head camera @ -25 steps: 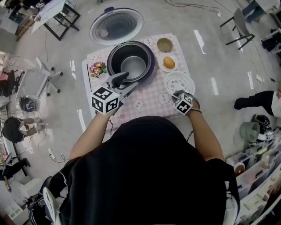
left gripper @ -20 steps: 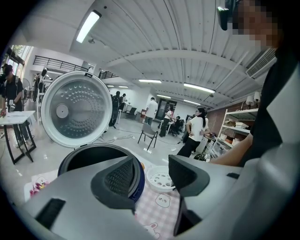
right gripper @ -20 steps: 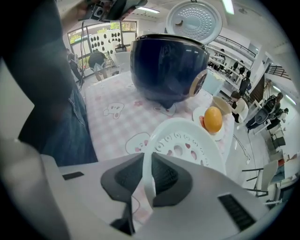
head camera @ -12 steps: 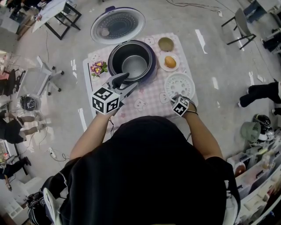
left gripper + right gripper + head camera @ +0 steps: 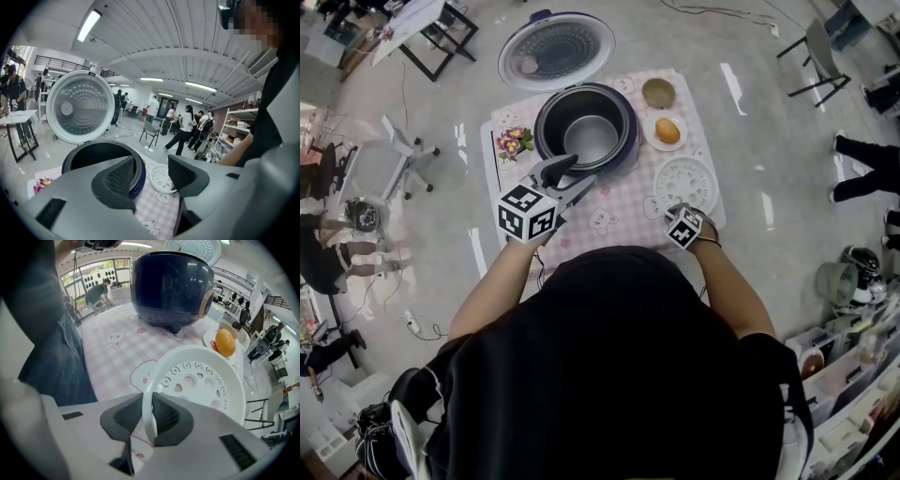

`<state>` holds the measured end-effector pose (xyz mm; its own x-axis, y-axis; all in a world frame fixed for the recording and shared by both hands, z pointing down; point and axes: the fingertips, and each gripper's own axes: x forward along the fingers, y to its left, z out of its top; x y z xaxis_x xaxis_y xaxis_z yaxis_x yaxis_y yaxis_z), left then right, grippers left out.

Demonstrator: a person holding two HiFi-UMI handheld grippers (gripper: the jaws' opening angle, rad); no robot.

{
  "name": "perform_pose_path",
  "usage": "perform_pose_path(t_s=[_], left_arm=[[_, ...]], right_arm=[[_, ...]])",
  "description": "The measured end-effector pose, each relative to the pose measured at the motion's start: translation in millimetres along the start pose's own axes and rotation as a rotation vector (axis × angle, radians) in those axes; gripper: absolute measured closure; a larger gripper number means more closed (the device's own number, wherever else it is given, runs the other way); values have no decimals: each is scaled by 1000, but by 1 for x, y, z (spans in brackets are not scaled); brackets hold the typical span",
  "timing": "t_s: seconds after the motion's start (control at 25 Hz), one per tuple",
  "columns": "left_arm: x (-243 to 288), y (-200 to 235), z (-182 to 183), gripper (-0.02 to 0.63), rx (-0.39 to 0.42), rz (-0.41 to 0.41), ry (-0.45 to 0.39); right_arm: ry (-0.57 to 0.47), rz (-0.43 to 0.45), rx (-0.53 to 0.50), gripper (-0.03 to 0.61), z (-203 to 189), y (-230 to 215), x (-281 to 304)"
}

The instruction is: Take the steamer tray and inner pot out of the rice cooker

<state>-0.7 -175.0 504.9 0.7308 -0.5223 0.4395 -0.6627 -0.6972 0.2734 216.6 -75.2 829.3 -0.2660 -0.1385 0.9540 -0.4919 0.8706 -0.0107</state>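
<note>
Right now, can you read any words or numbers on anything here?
No text here can be read.
On the rice cooker: faint marks on its dark front, too blurred to read.
On the left cube and the right cube: black-and-white square patterns, no letters.
On the tablecloth: bunny pictures only.
On the tray: heart-shaped holes, no writing.

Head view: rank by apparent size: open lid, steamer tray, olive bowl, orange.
1. open lid, clearly widest, though it stands raised, so nearness may inflate it a little
2. steamer tray
3. olive bowl
4. orange, somewhat smaller than the bowl
</note>
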Motion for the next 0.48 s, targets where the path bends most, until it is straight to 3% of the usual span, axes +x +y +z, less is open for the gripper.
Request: perform_pose_path(t_s=[0.32, 0.48], left_arm=[[-5, 1, -2, 362, -7, 6, -1], [-6, 3, -3, 363, -9, 4, -4]], right_arm=[[1, 18, 43, 503, -5, 2, 2], [-35, 35, 89, 459, 0, -1, -5]])
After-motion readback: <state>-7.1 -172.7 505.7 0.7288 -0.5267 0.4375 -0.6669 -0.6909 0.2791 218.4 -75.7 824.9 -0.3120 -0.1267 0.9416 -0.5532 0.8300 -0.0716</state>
